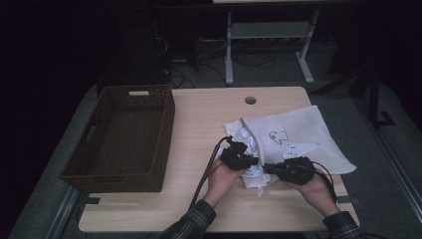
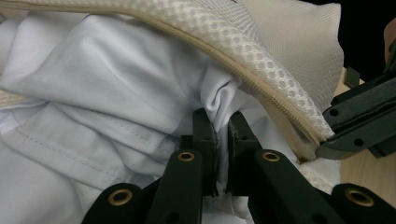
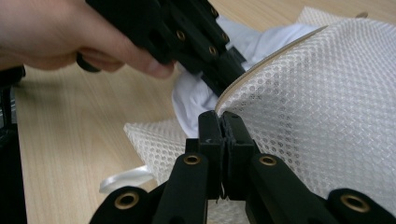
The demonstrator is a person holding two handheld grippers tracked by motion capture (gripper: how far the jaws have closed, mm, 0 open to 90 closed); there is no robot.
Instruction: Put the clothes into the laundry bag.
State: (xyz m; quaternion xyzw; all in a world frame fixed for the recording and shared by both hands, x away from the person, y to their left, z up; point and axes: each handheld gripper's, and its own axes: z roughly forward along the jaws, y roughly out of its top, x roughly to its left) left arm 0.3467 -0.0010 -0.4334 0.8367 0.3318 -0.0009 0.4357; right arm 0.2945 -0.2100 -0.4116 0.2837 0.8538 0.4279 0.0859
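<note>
On my table [image 1: 199, 119] the basket [image 1: 124, 137] sits left, the bag [image 1: 298, 134] right. The cloth [image 1: 247, 139] lies in the bag's mouth, between my grippers' tips.

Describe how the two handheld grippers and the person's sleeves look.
Both the left gripper and the right gripper are black, each with two flat jaws on linked bars fastened by brass-coloured rivets. A black cable trails from the left one. The sleeves are a dark plaid.
</note>
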